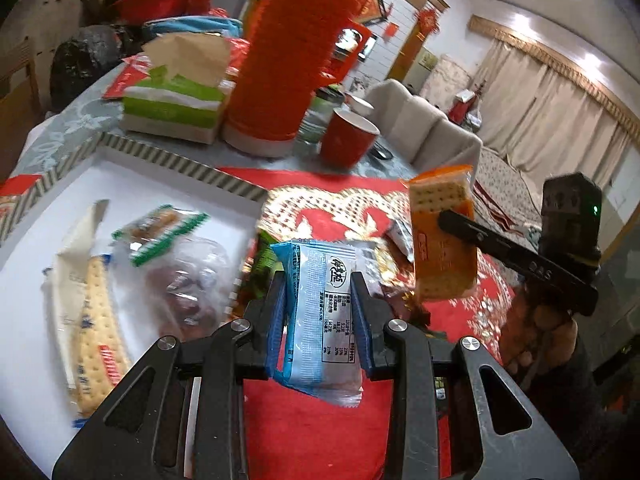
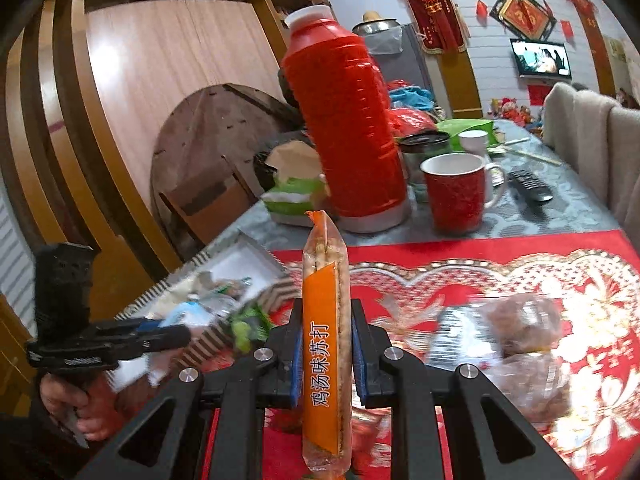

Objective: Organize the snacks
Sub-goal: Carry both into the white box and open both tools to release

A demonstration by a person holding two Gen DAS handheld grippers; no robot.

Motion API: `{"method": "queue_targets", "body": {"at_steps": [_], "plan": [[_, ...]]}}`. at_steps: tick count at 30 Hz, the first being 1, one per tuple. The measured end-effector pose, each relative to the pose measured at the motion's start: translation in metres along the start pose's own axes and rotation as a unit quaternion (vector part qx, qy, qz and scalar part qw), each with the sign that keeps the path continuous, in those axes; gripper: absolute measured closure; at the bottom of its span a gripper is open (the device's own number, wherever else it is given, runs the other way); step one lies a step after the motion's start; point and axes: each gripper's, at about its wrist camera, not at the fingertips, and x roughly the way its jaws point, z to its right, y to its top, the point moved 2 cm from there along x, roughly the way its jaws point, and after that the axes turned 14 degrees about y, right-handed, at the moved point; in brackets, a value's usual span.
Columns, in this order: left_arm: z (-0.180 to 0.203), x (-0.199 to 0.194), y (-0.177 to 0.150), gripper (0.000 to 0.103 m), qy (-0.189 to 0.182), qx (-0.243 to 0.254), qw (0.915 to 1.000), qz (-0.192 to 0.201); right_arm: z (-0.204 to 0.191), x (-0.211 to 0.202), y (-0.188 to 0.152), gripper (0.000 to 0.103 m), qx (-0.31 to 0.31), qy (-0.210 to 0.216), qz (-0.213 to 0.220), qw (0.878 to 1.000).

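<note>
Both sets of jaws are pinching snack packets, each lifted clear of the red patterned cloth [image 1: 328,432] that covers the near part of the tabletop [image 2: 560,216]. On the left gripper [image 1: 320,312], the blue pads press against the sides of a blue-and-white packet [image 1: 316,320], which stands upright between them with its printed back facing the camera. On the right gripper [image 2: 326,356], the jaws are closed on an orange cracker packet [image 2: 326,344], seen edge-on in its own view; in the left wrist view the same packet [image 1: 444,236] hangs to the right of the blue one, above the cloth, with the person's hand [image 1: 536,336] gripping the handle below it. Left of the cloth lies a white tray [image 1: 168,184] with a striped rim, holding a long cracker packet [image 1: 94,328], a green-and-white wrapped snack [image 1: 160,232] and a clear wrapped snack [image 1: 192,280]. More loose snacks [image 2: 516,344] lie blurred on the cloth, right of the orange packet in the right wrist view. Behind the tray stand a green tissue box [image 1: 176,108], a tall red thermos [image 2: 344,120] and a red mug [image 2: 456,192]; a remote control [image 2: 532,186] lies just right of the mug.
</note>
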Motion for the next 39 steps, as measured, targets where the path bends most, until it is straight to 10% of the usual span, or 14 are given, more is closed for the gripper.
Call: {"method": "queue_targets", "body": {"at_steps": [13,23,39], "plan": [[-0.104,-0.03,0.015,0.074,0.14,-0.142,0.9786,0.05,-0.056,0.068,0.007,0.084,0.018,0.064,-0.019,0.998],[-0.129,-0.042,0.016,0.074,0.174,-0.171,0.9672,0.07,-0.083,0.086,0.018,0.084,0.046,0.13,0.002,0.99],[-0.16,-0.034,0.009,0.074,0.235,-0.197,0.9508,0.041,-0.126,0.186,-0.013,0.084,0.048,0.136,-0.099,0.985]]}}
